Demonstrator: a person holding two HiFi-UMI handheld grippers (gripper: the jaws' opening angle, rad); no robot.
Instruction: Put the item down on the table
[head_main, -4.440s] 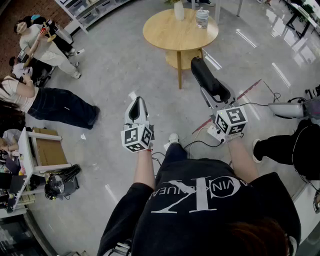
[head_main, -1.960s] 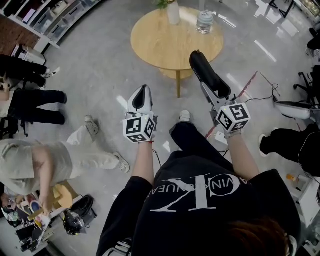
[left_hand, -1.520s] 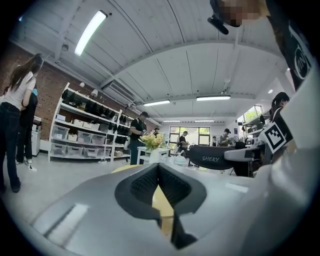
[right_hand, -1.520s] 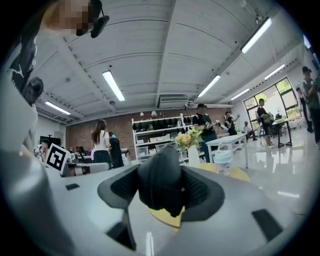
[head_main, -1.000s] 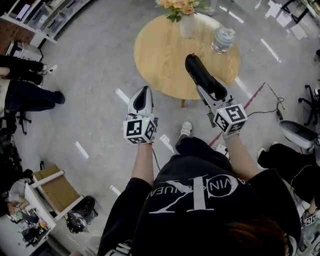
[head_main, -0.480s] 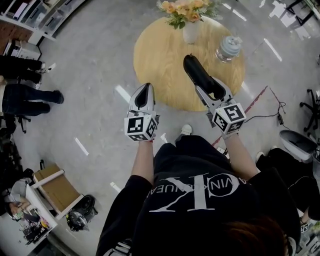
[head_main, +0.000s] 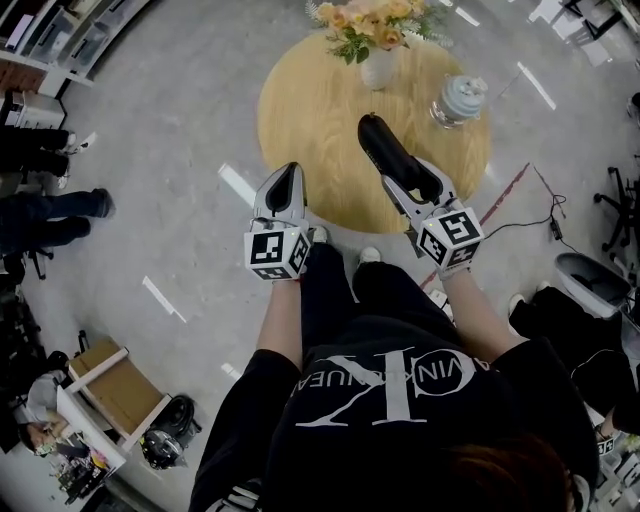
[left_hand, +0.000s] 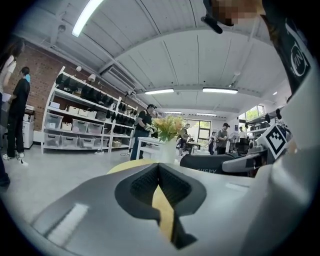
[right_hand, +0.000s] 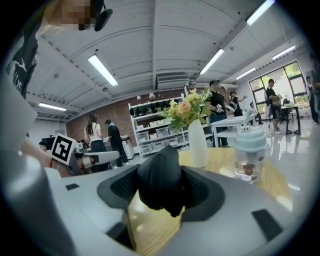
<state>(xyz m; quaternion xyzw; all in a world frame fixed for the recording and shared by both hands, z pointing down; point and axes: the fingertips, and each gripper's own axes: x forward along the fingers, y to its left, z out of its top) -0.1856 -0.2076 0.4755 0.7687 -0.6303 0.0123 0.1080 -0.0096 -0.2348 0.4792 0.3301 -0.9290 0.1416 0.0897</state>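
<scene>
Black item (head_main: 383, 148): was clamped in right gripper (head_main: 408, 185), by now carried over round table (head_main: 305, 120), short of vase (head_main: 378, 68) and jar (head_main: 455, 100); seconds earlier the table lay well ahead. Left gripper (head_main: 281, 188): jaws together, empty. Set-down judged next, not yet done

Bright ceiling strip lights (left_hand: 90, 15) overhead; edges fisheye-warped.

You are in a large open lab or workshop hall: a vaulted white ceiling (left_hand: 200, 60) with strip lights (left_hand: 90, 17), a brick wall (left_hand: 42, 75), white shelves (left_hand: 82, 107) loaded with storage bins (left_hand: 52, 121), a polished grey floor (head_main: 170, 180), several people (left_hand: 20, 115) standing about, and a round wooden table (head_main: 300, 110) bearing a vase of flowers (head_main: 378, 68).
</scene>
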